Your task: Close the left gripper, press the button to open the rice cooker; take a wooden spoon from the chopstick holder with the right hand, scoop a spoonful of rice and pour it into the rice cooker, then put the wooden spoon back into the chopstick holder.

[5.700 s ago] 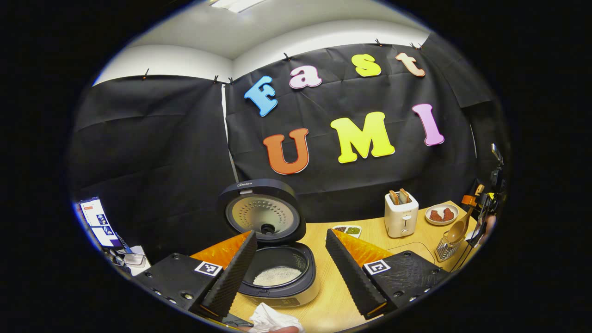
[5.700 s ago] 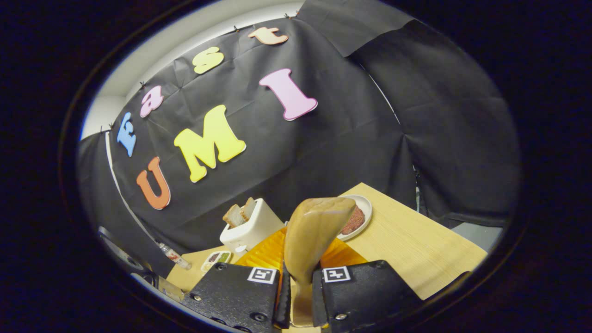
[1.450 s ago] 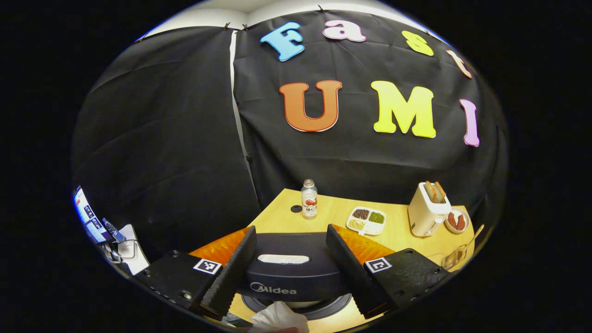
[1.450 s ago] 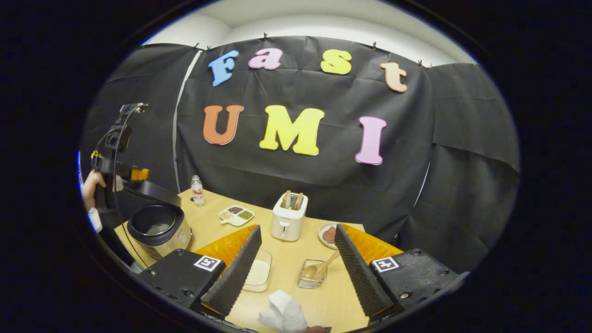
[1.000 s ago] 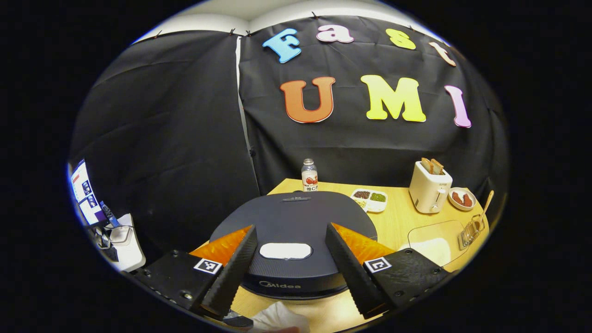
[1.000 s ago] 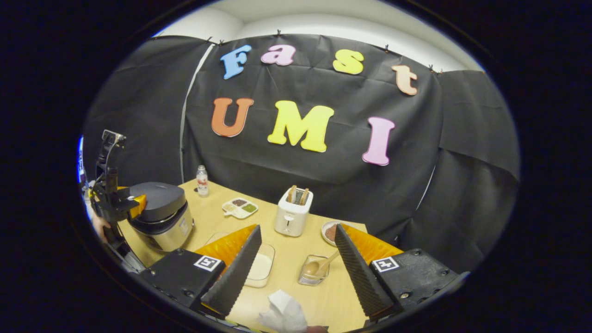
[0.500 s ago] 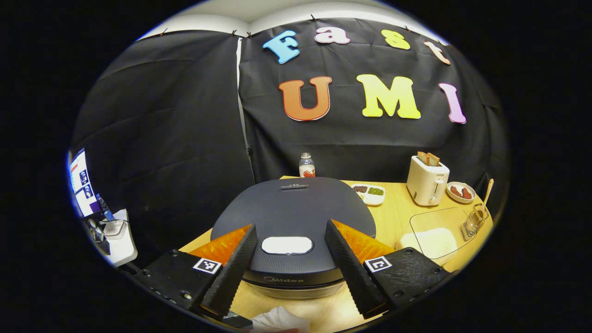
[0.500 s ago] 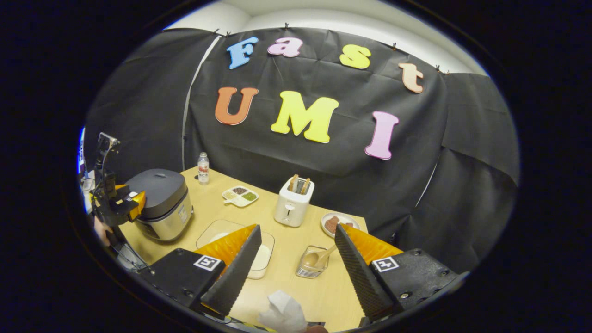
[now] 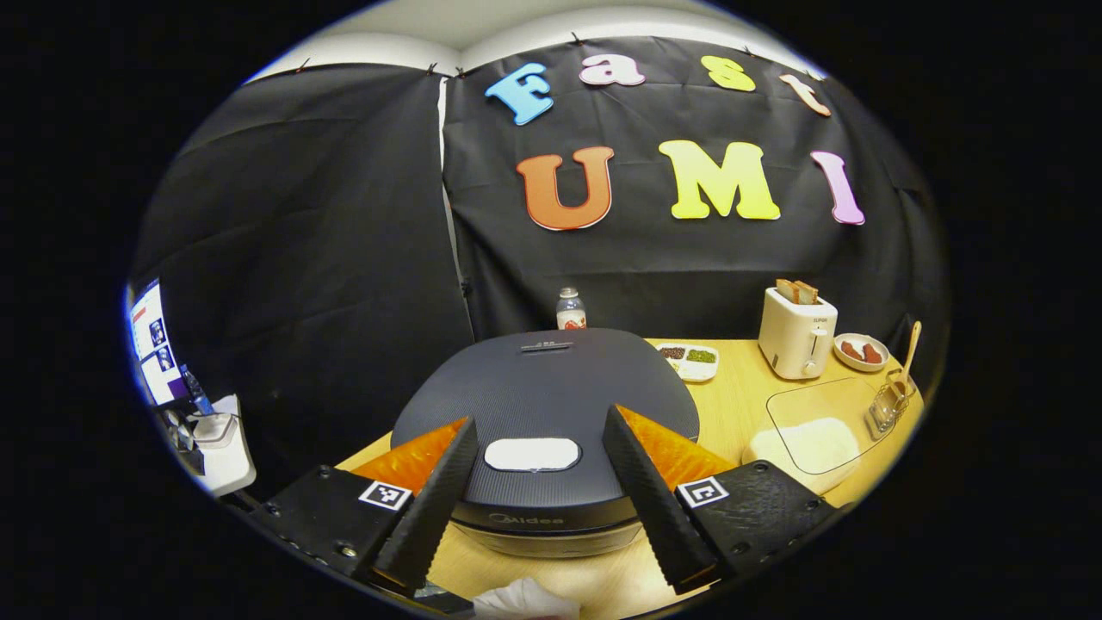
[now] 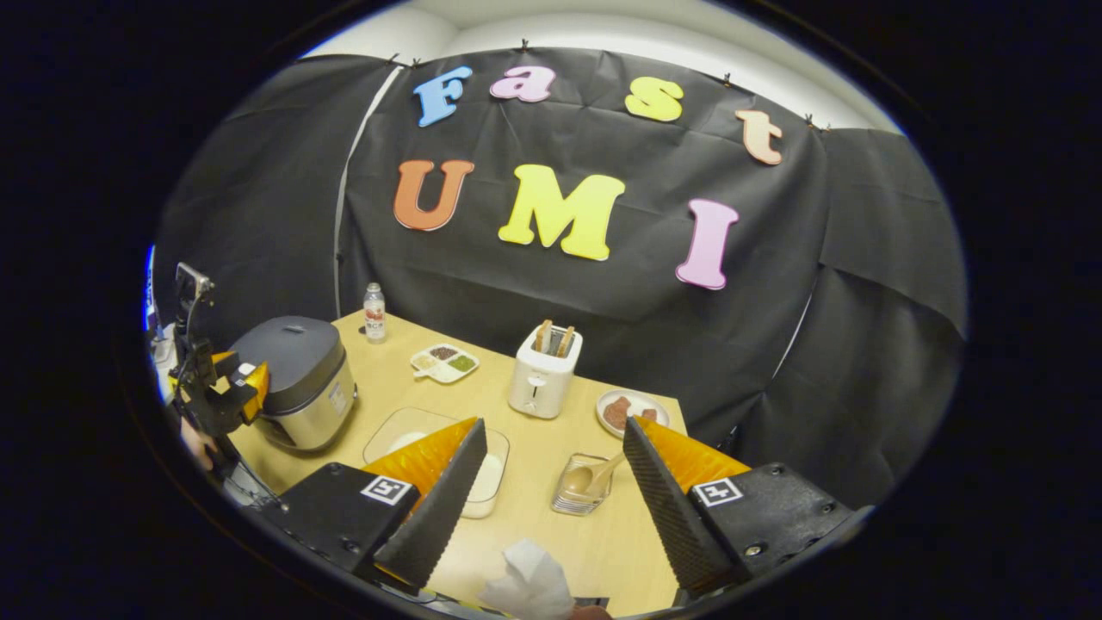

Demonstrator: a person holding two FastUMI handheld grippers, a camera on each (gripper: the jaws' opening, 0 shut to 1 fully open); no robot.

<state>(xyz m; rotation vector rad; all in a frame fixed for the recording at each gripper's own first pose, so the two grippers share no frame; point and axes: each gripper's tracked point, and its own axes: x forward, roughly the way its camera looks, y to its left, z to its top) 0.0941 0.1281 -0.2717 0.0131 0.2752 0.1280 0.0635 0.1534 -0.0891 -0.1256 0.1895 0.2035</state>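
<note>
Left gripper view: the left gripper (image 9: pixel 534 486) hangs with jaws spread wide over the shut lid of the round, dark grey rice cooker (image 9: pixel 545 405), its pale oval button (image 9: pixel 532 454) between the fingers.

The right gripper (image 10: pixel 551 499) is likewise wide open and holds nothing, hovering above the light wooden tabletop (image 10: pixel 551 538). The long wooden spoon (image 10: pixel 590 476) leans in the clear chopstick holder (image 10: pixel 575 499), bowl down and handle slanting up toward the right. It sits just beside the shallow glass dish of white rice (image 10: pixel 482 478), well apart from the cooker. The spoon looks light, stiff and smooth, so it could pivot or slip between the jaws; gripping the free handle end, squarely across its width, seems safest. The button likely needs firm pressure from closed jaws.
</note>
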